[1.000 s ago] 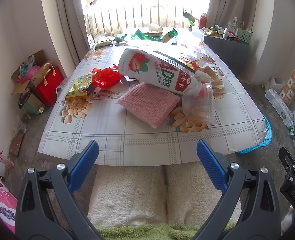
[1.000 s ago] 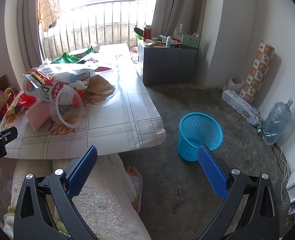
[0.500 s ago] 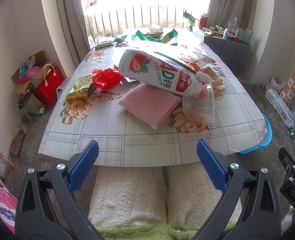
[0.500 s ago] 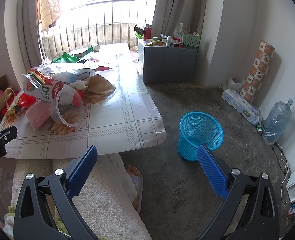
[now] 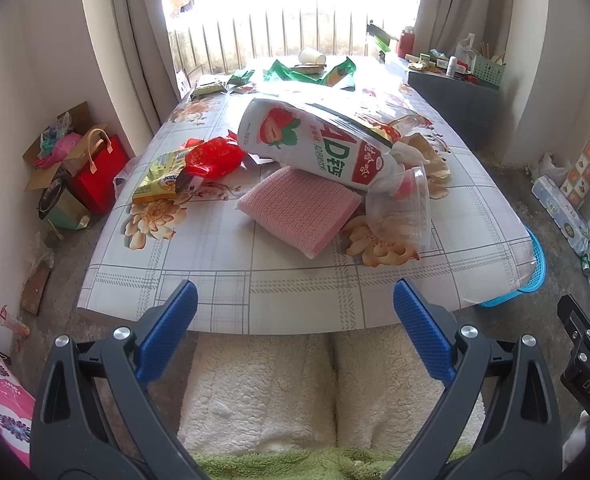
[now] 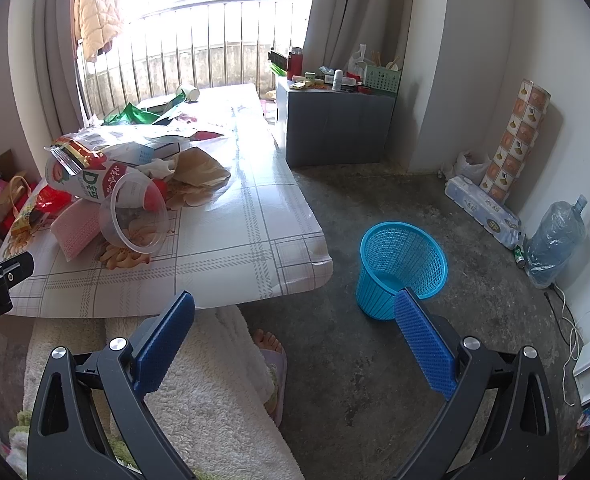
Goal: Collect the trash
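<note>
Trash lies on a low table (image 5: pixel 231 300): a big strawberry milk bag (image 5: pixel 315 144), a pink sponge cloth (image 5: pixel 299 208), a clear plastic cup (image 5: pixel 403 208) on its side, a red wrapper (image 5: pixel 213 156) and a yellow snack packet (image 5: pixel 161 178). My left gripper (image 5: pixel 295 324) is open and empty, hanging before the table's near edge. My right gripper (image 6: pixel 295 332) is open and empty, over the floor right of the table (image 6: pixel 255 240). A blue mesh bin (image 6: pixel 401 268) stands on the floor close to its right finger. The cup (image 6: pixel 135 216) and bag (image 6: pixel 83 176) show there too.
More wrappers and a paper cup (image 5: pixel 311 56) lie at the table's far end. A grey cabinet (image 6: pixel 335 120) stands behind. A water jug (image 6: pixel 555 236) and tissue packs (image 6: pixel 483 208) line the right wall. My legs in white fleece (image 5: pixel 327 388) sit under the table edge.
</note>
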